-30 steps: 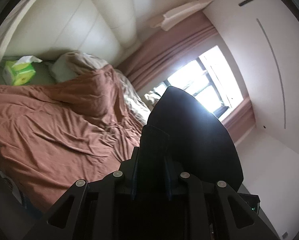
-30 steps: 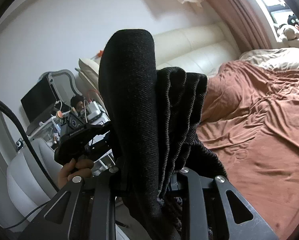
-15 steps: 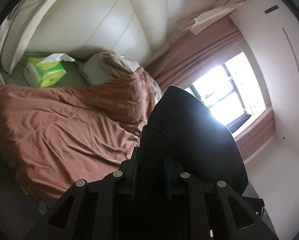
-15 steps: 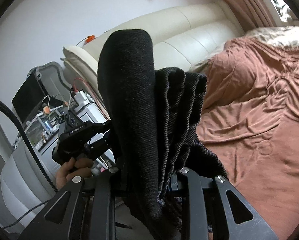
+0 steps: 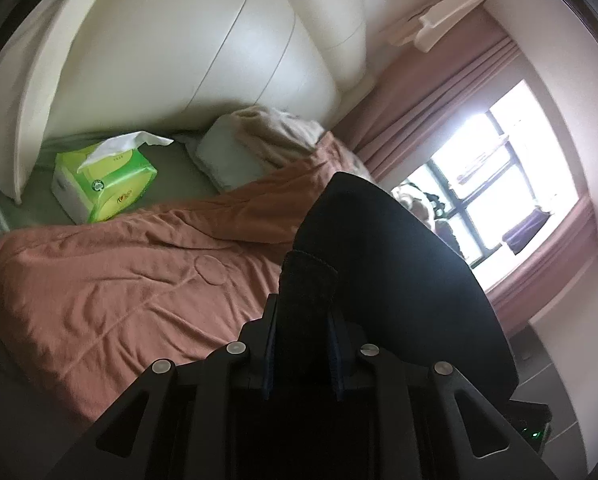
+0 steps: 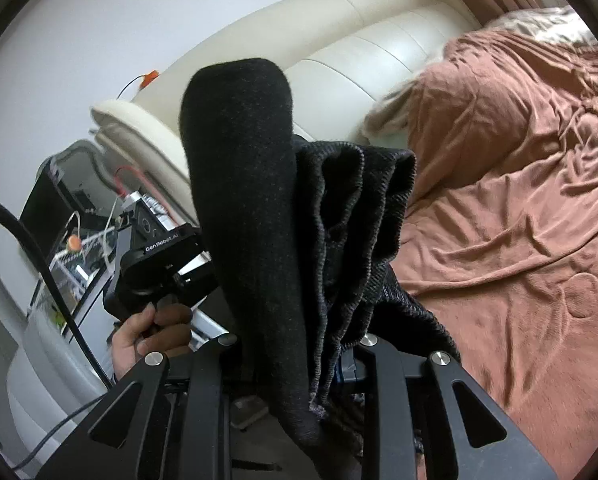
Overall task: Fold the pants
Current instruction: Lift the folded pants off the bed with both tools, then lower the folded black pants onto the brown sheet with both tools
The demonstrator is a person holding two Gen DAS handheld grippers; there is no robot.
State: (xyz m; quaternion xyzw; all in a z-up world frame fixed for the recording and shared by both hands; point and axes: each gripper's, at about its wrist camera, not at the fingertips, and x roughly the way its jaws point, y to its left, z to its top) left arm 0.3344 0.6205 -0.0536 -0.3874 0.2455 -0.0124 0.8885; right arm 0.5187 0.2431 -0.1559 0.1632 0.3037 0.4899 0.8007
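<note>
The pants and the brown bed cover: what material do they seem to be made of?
The pants look like a thick black knit or wool-like cloth, matte; a diagonal weave and ribbed folded edges show in the right wrist view. The bed cover looks like a thin, smooth brown fabric with a slight sheen; it lies in many fine wrinkles. The exact fibre of either cannot be told.

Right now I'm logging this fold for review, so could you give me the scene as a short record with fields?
held item: black pants
left claw: shut on the pants' edge
right claw: shut on bunched pants
pants position: held up in the air, not yet laid down
surface below: bed with brown blanket
other items: green tissue box near the headboard
other claw seen: left one, gripped by a hand, in the right view
</note>
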